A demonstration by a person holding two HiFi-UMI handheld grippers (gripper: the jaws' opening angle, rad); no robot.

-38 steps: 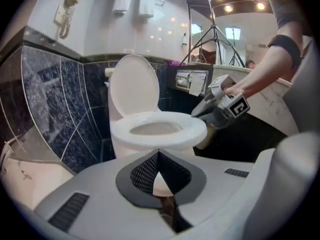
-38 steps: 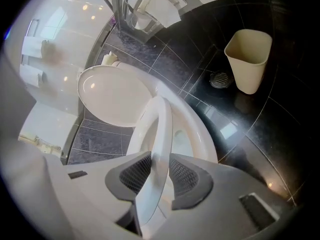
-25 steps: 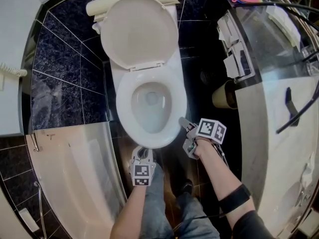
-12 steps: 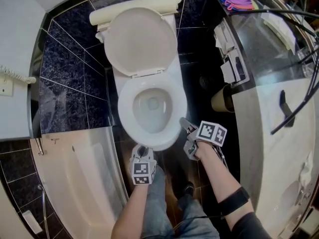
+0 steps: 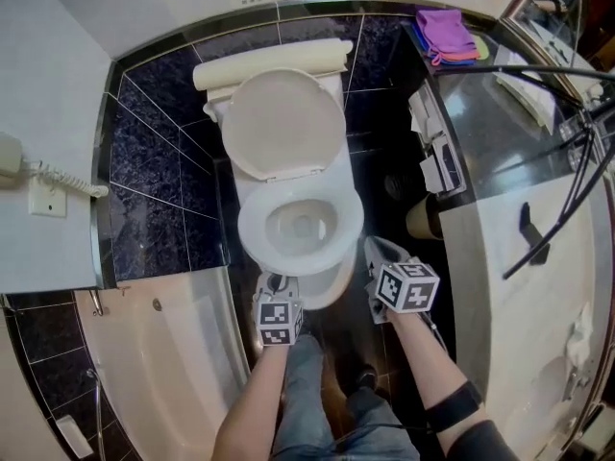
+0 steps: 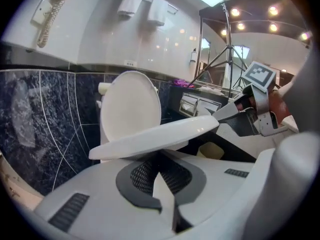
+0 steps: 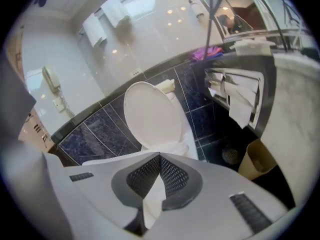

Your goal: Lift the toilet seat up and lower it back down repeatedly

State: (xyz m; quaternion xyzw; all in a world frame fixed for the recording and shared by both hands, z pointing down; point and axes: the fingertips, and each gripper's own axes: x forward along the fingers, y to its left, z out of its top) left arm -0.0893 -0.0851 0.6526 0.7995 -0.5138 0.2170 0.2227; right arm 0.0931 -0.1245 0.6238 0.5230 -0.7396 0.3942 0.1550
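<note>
The white toilet seat point(image 5: 250, 230) hangs tilted, its front end raised off the bowl, as the left gripper view shows point(image 6: 150, 136). Behind it the lid point(image 5: 283, 123) stands upright against the tank. My left gripper point(image 5: 277, 286) is shut on the seat's front rim, a white sliver of which shows between its pads point(image 6: 145, 174). My right gripper point(image 5: 375, 251) grips the rim at the front right and appears in the left gripper view point(image 6: 225, 115). Its jaws have just closed, with the seat's edge point(image 7: 155, 196) pinched between them.
A white bathtub point(image 5: 163, 353) lies at the lower left. A marble counter point(image 5: 519, 257) runs down the right, with a paper holder point(image 5: 437, 152) and a tan bin point(image 5: 423, 221) below it. A wall phone point(image 5: 38, 185) hangs at left. The person's legs stand below the bowl.
Both grippers have risen with the seat's front end. The right gripper rolled so its marker cube faces up, and its jaws closed on the rim. The head view pulled back.
</note>
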